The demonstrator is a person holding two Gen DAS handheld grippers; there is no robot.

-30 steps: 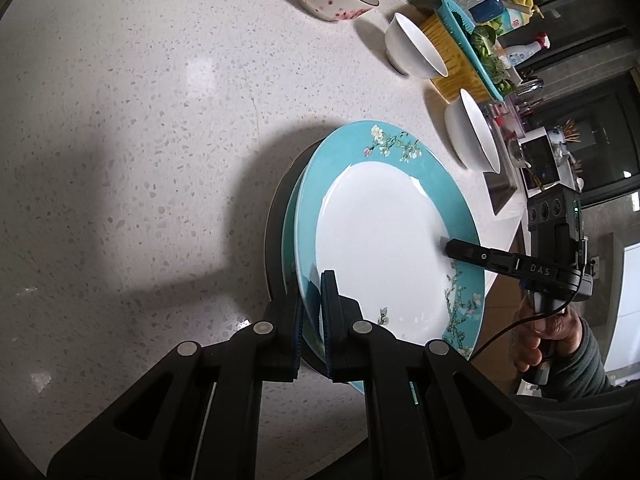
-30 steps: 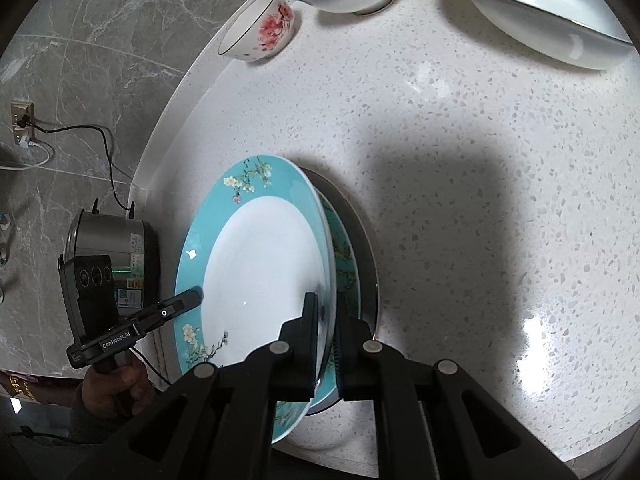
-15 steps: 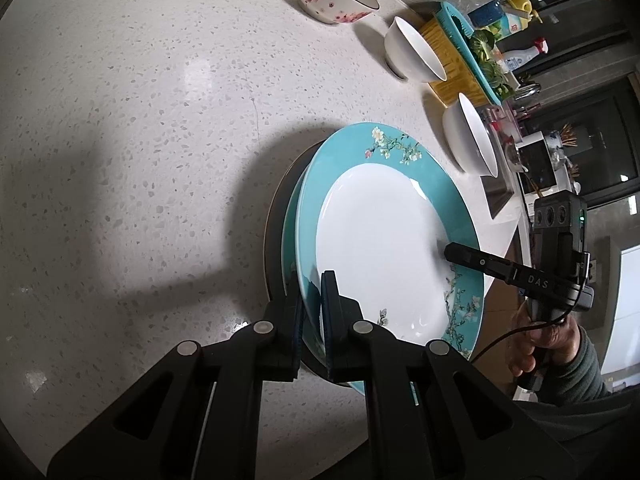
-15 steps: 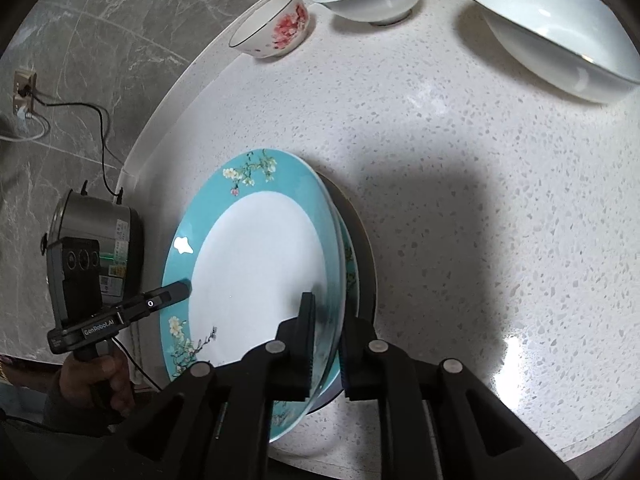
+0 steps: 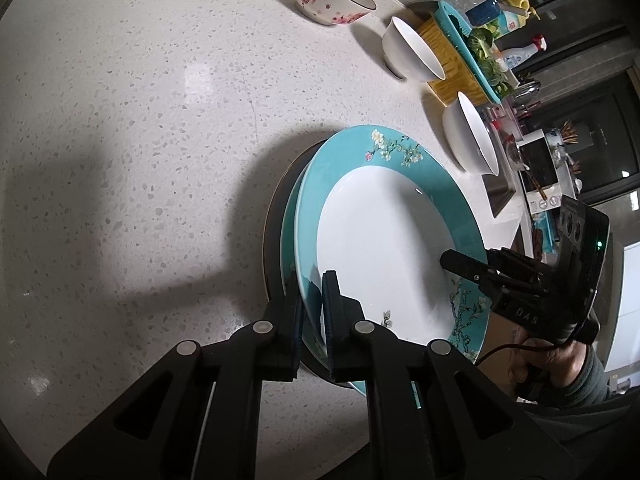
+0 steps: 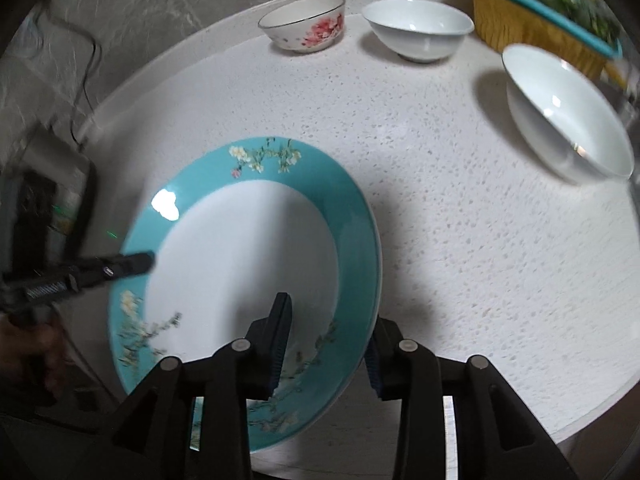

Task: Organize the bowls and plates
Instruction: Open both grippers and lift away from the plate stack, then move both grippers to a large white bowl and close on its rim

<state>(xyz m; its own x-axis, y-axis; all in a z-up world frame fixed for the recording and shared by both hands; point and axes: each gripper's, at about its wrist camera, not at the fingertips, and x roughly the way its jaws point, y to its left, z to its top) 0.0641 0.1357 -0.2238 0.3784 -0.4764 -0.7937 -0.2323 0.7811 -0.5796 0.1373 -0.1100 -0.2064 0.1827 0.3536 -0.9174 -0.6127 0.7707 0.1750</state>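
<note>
Change: a second ago both grippers pinched the rim of the top teal plate (image 5: pixel 384 240); now the right gripper (image 6: pixel 328 344) is opening, its pads off the rim, which lies between them.
Left gripper (image 5: pixel 312 312): clenched on the plate's near rim.
Meaning: the plate seems delivered onto the stack; the bowls wait.
Place: on another teal plate (image 5: pixel 289 240) and a dark plate (image 5: pixel 272 232), on the speckled counter (image 5: pixel 140 120).
Orientation: face up, slightly tilted; round, no long axis; blossom sprig far side.
Bowls: floral bowl (image 6: pixel 304 28) and two white bowls (image 6: pixel 416 28) (image 6: pixel 568 120) well apart.
</note>
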